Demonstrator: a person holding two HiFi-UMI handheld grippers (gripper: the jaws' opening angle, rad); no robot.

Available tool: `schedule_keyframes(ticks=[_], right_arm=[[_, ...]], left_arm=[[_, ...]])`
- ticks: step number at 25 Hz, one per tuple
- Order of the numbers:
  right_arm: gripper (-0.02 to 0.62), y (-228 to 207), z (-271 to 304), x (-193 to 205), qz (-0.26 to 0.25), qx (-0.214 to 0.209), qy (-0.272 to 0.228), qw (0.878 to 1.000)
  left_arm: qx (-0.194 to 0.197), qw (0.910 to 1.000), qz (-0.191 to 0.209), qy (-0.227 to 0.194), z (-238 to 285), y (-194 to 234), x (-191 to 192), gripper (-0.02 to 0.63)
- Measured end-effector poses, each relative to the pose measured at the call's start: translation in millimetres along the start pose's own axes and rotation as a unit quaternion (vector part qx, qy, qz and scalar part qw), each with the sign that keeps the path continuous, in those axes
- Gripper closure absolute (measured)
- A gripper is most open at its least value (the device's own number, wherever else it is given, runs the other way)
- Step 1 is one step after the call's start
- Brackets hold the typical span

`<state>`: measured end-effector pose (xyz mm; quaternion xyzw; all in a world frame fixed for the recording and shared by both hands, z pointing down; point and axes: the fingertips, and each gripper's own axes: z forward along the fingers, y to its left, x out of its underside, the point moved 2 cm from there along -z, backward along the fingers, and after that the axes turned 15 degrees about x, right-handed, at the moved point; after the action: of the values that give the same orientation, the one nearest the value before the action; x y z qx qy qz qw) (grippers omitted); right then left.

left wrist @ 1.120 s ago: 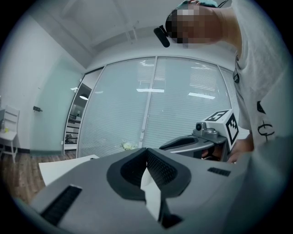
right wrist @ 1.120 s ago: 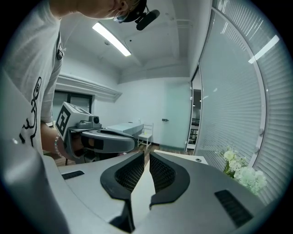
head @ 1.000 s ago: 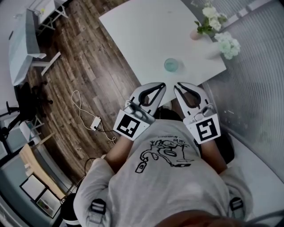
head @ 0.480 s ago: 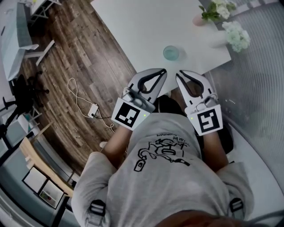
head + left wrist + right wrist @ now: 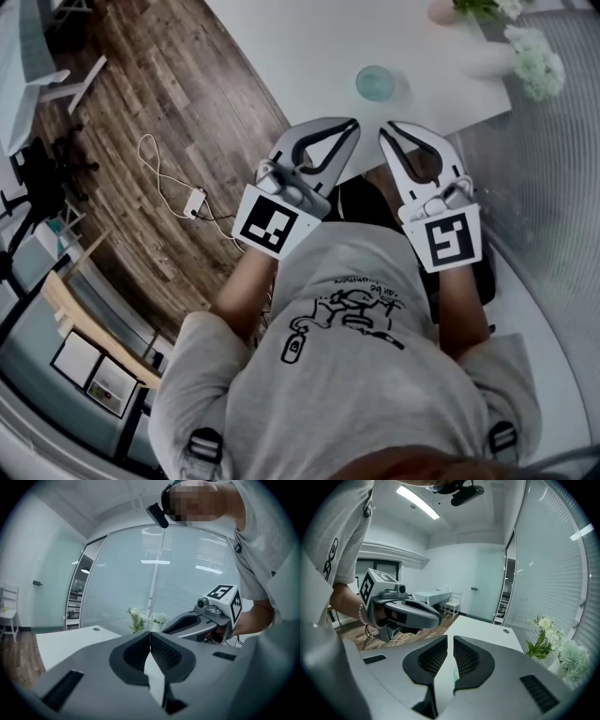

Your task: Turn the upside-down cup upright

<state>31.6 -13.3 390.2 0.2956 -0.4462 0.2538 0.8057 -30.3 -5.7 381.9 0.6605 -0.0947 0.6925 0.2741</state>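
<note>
The cup sits on the white table, near its edge and just ahead of both tools; the right gripper lines up with it better than the left gripper (both pressed together, empty)

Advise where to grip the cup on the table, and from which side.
Grip the cup across its round side wall. Come in level from the near edge of the table with the right gripper, which looks closest. That side is free, while the flowers stand off to its far right. The jaws are shut, so open them first.
</note>
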Motion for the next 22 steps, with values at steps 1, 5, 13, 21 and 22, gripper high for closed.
schedule_keyframes(ticks=[1, 5, 13, 21, 22], right_arm=[[0.540, 1, 2, 2, -0.003, -0.001, 0.003, 1.000], [0.540, 1, 12, 9, -0.012, -0.004, 0.017, 1.000], [0.540, 1, 27, 28, -0.027, -0.020, 0.045, 0.998], [0.540, 10, 68, 75, -0.053, -0.037, 0.081, 0.995], [0.540, 11, 71, 78, -0.053, -0.039, 0.085, 0.994]], left_arm=[[0.001, 1.0000, 0.001, 0.002, 0, 1, 3, 0.601], [0.003, 0.9999, 0.004, 0.010, 2, 8, 14, 0.601], [0.013, 0.9994, 0.015, 0.027, 12, 16, 35, 0.601], [0.021, 0.9991, 0.005, 0.037, 24, 43, 81, 0.600], [0.022, 0.9990, 0.006, 0.039, 26, 44, 84, 0.600]])
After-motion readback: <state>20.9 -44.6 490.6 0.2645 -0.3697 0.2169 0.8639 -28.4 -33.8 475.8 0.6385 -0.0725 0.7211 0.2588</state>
